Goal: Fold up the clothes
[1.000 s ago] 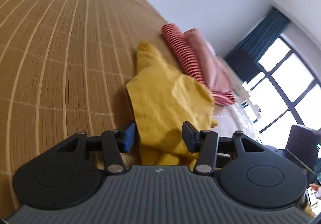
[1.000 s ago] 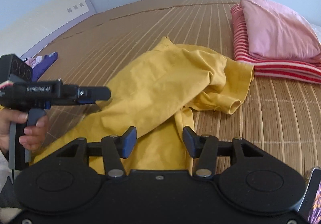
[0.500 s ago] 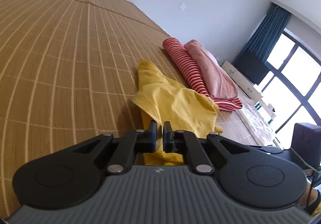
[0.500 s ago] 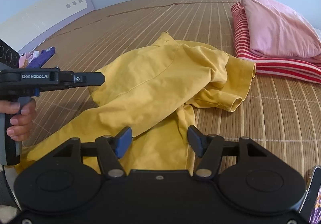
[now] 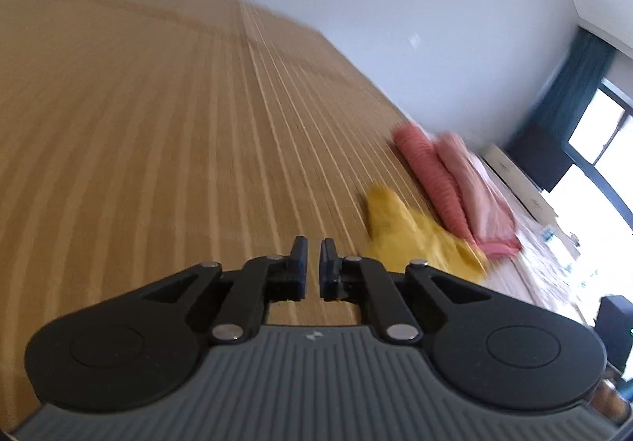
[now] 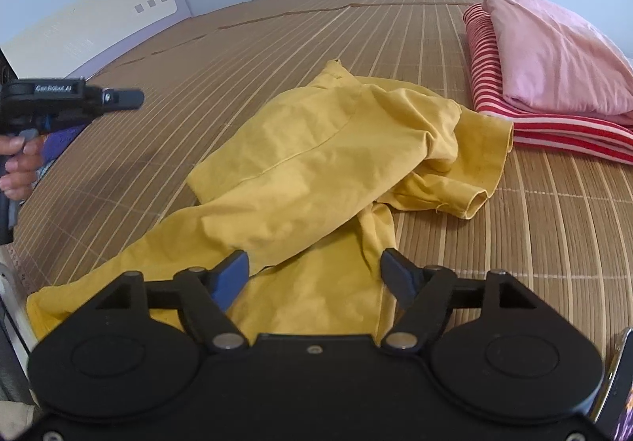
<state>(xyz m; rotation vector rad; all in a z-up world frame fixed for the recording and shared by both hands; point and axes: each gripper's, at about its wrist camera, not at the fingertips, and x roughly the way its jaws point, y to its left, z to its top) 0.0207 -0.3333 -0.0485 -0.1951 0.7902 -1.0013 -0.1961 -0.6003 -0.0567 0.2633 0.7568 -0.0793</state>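
Left wrist view: the left gripper (image 5: 311, 263) is closed on nothing above the slatted bamboo mat (image 5: 158, 148); the crumpled yellow cotton shirt (image 5: 419, 239) lies to its right.

Right wrist view: the right gripper (image 6: 314, 275), jaws opening wide, straddles the shirt's near cloth unpinched; a folded pink garment (image 6: 554, 57) tops a red-striped one (image 6: 514, 124) far right.

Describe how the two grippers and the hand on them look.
Left gripper: black linkage arms with silver pivot pins, blue pads, round black housings, ribbed grey body. Right gripper: same build, but its body is smooth black. Seen side-on, the left gripper carries white lettering. The hand shows no sleeve or glove.
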